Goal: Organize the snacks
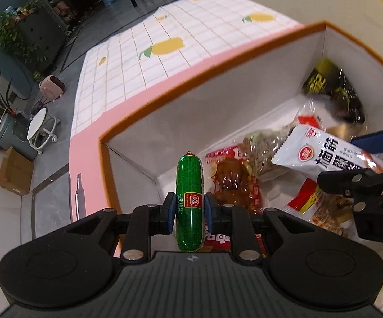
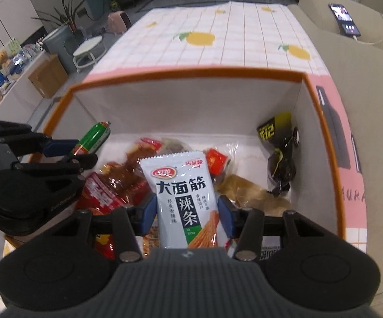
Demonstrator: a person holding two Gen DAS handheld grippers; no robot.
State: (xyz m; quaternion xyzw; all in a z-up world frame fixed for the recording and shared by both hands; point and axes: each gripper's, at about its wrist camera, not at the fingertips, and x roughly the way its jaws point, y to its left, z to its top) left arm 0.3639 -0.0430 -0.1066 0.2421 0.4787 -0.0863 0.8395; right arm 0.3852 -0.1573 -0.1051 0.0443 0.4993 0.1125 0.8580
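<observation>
My left gripper (image 1: pixel 190 213) is shut on a green sausage (image 1: pixel 189 201) and holds it over the near left corner of the orange-rimmed box (image 1: pixel 217 61). The sausage also shows in the right wrist view (image 2: pixel 93 137). My right gripper (image 2: pixel 187 212) is shut on a white spicy-strip packet (image 2: pixel 183 193) above the box's (image 2: pixel 186 73) middle; the packet shows in the left wrist view (image 1: pixel 321 153). Inside lie red snack packets (image 2: pixel 112 185), a brown packet (image 1: pixel 228 177) and a black-yellow packet (image 2: pixel 278 148).
The box stands on a table with a white grid cloth with yellow fruit prints (image 2: pixel 217 42) and a pink border. A beige sofa (image 2: pixel 363 74) with a phone (image 2: pixel 345 20) lies to the right. A stool (image 2: pixel 89 50) and cardboard box (image 2: pixel 48 75) stand left on the floor.
</observation>
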